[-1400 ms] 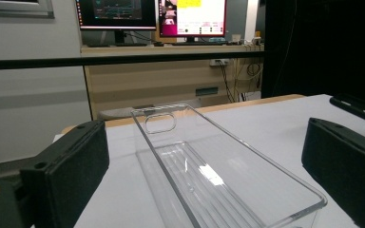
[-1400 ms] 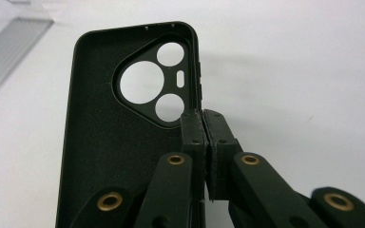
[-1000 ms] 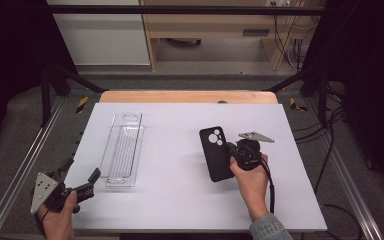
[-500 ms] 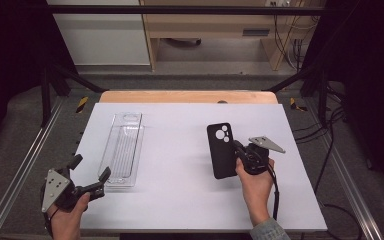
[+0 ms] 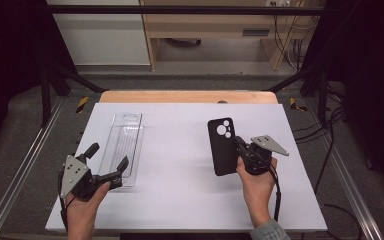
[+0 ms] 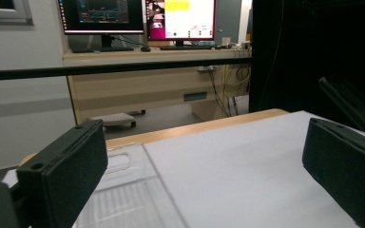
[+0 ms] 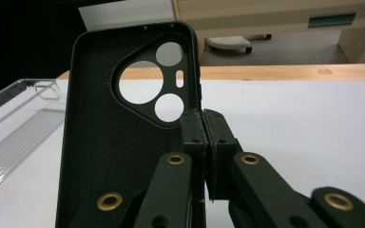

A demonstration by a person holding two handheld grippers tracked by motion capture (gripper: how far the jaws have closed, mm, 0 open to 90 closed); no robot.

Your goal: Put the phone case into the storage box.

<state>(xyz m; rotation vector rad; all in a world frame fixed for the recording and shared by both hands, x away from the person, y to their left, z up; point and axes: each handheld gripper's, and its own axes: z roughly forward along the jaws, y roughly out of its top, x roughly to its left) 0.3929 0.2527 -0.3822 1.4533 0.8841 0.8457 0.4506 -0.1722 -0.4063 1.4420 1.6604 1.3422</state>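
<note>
Since a second ago the left tongs [image 5: 109, 161] have come up from the near left corner of the counter [image 5: 180, 200] toward the clear plastic tray [image 5: 125, 145], and the phone case [image 5: 221, 146] in the right tongs [image 5: 241, 148] has shifted a little to the right. The right tongs are pressed together on the case's right edge, holding it clear of the counter with its camera cut-outs pointing away from the person. The left tongs are spread wide, one tip over the tray's near end, nothing between them. To do this well, I judge the left tongs should close on the tray's rim gently, since thin clear plastic slips and flexes. The right hand [image 5: 256, 185] has its wrist straight; the left hand [image 5: 82, 207] angles inward toward the tray.
</note>
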